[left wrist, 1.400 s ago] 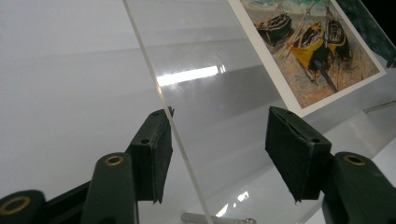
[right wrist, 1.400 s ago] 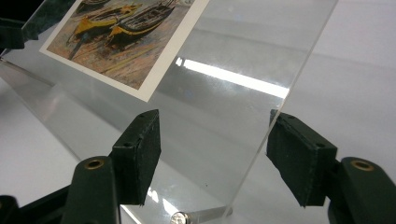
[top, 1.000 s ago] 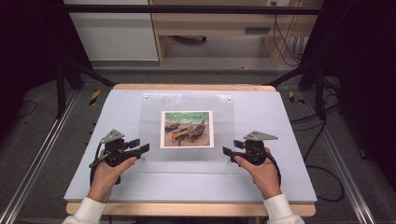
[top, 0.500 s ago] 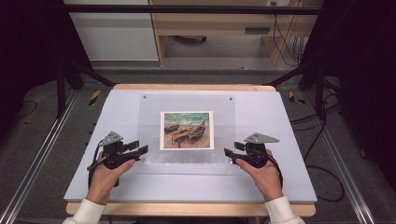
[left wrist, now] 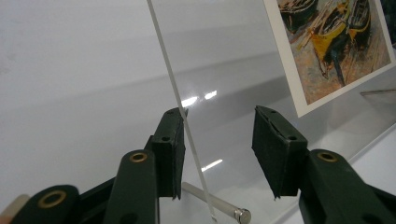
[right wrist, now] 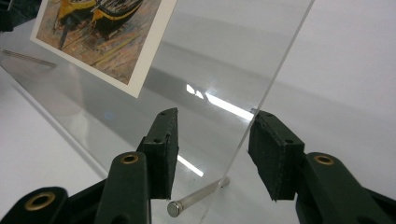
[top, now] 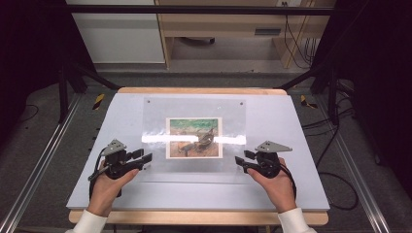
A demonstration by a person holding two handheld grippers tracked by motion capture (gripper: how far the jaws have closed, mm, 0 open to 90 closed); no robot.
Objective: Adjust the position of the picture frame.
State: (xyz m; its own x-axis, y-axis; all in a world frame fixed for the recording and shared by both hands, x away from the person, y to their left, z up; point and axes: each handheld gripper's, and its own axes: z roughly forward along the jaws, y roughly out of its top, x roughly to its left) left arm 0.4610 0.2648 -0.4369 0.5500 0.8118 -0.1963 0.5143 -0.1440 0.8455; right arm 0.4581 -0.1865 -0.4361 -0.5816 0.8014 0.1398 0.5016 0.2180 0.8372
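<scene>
Clear acrylic sheet (top: 194, 141) with boat print (top: 194, 137) lay mid-bench; left gripper (top: 145, 156) and right gripper (top: 239, 161) had just been closing astride its side edges; jaws not yet pinching; lift judged imminent.

Grey floor (top: 43, 141), wooden bench (top: 218, 22) behind — dark black frame (top: 194, 8).
</scene>
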